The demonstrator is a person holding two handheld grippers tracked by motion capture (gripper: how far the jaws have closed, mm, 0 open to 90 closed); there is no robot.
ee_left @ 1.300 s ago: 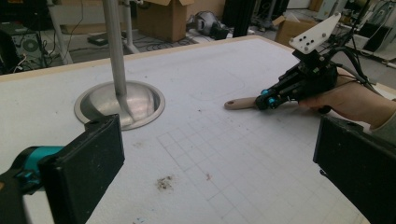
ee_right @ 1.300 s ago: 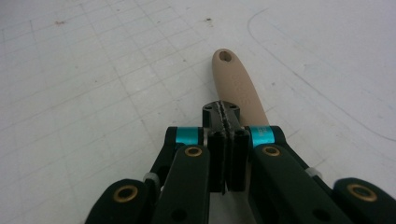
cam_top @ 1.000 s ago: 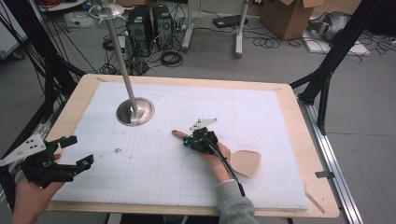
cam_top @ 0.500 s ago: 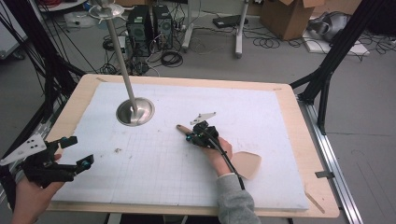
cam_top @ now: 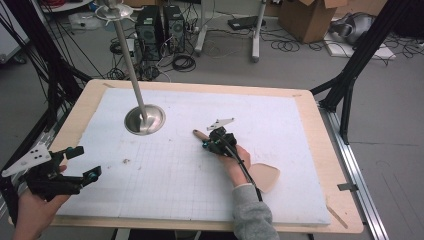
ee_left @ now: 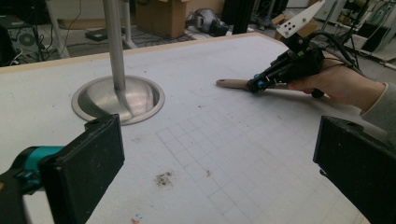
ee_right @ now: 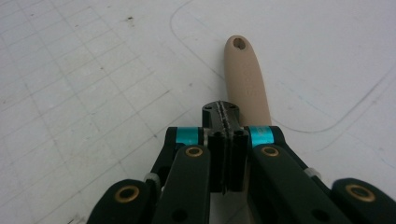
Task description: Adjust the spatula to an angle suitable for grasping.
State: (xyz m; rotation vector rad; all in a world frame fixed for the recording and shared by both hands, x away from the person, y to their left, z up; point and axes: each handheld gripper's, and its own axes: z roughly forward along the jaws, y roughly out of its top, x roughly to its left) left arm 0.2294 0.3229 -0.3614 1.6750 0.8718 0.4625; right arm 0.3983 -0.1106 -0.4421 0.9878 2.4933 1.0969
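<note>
A white gridded mat (cam_top: 165, 175) covers the wooden surface (cam_top: 330, 150); cables and boxes litter the floor behind. The left gripper (cam_top: 82, 162) gapes; the right gripper (cam_top: 204, 144) is closed empty above a spatula handle (ee_right: 243, 74).

stand base (cam_top: 145, 120) left of spatula handle (cam_top: 200, 134)

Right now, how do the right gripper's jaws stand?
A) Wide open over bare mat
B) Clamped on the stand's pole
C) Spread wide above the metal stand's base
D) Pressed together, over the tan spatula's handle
D: in the right gripper view the right gripper has its jaws pressed together, with the tan spatula's handle running out from beneath them.
</note>
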